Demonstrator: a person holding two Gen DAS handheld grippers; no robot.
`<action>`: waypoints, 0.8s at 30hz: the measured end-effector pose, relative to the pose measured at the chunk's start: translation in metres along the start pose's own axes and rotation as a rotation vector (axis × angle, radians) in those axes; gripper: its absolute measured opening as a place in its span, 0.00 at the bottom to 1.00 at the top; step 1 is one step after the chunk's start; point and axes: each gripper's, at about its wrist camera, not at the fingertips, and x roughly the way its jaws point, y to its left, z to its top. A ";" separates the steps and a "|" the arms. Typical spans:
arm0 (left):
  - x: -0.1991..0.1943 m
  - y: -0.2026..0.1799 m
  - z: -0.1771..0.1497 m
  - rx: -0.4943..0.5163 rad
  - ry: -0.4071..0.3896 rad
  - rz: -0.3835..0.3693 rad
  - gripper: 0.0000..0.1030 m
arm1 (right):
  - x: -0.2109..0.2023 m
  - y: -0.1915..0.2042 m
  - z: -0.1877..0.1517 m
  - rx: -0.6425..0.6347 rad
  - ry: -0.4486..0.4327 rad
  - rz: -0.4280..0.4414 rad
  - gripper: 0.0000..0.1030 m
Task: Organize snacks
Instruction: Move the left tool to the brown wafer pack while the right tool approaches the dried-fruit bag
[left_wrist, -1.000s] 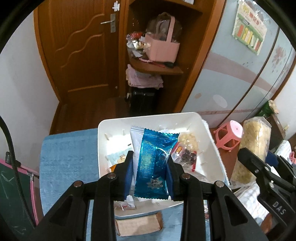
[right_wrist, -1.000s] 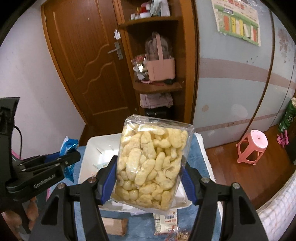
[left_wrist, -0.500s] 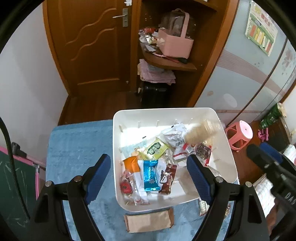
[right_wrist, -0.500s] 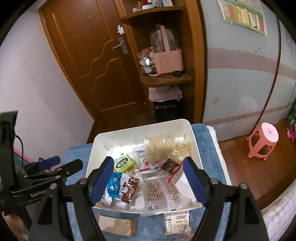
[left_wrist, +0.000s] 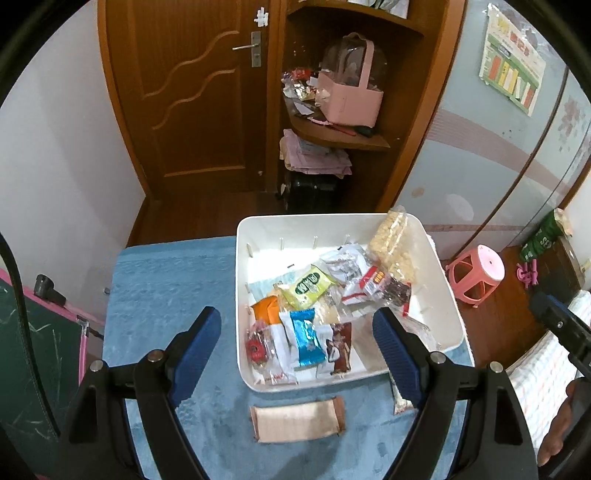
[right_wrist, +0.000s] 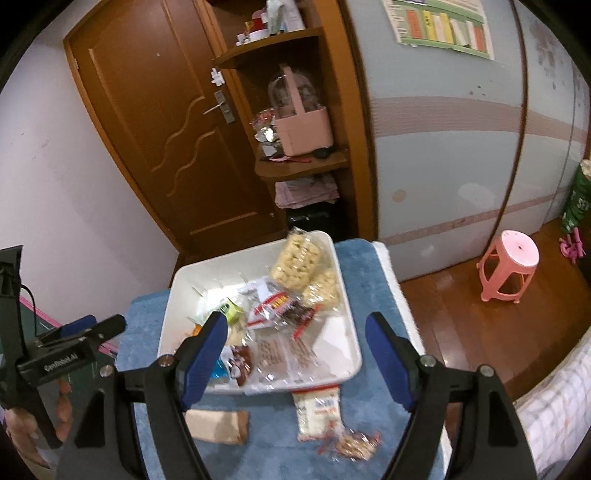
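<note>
We hold both grippers spread wide and empty above the bin (left_wrist: 439, 280): the left gripper (left_wrist: 295, 354) and the right gripper (right_wrist: 295, 354) each show nothing between their blue pads. Most snacks already lie in the white bin on the blue mat (left_wrist: 162, 280). In the left view the blue packet (left_wrist: 306, 339) sits near the bin's 6 o'clock edge, with the green packet (left_wrist: 308, 286) at its centre and the puff bag (left_wrist: 391, 243) leaning into the 1 o'clock corner.

We judge the job mostly done, not finished. Outside the bin, at its 6 o'clock side, the mat carries a brown packet (left_wrist: 297, 419), a white packet (right_wrist: 317, 410) and a small clear pack (right_wrist: 354, 445) at 5 o'clock. These three look like what is left for us to lift in.
</note>
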 end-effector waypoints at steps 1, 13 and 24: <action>-0.004 -0.003 -0.004 0.003 -0.001 -0.001 0.81 | -0.003 -0.004 -0.004 0.005 0.004 -0.003 0.76; -0.030 -0.025 -0.047 0.029 0.008 -0.002 0.81 | -0.028 -0.037 -0.053 0.022 0.058 -0.029 0.76; -0.004 -0.025 -0.108 0.212 0.079 -0.040 0.81 | -0.010 -0.045 -0.105 -0.112 0.132 -0.025 0.76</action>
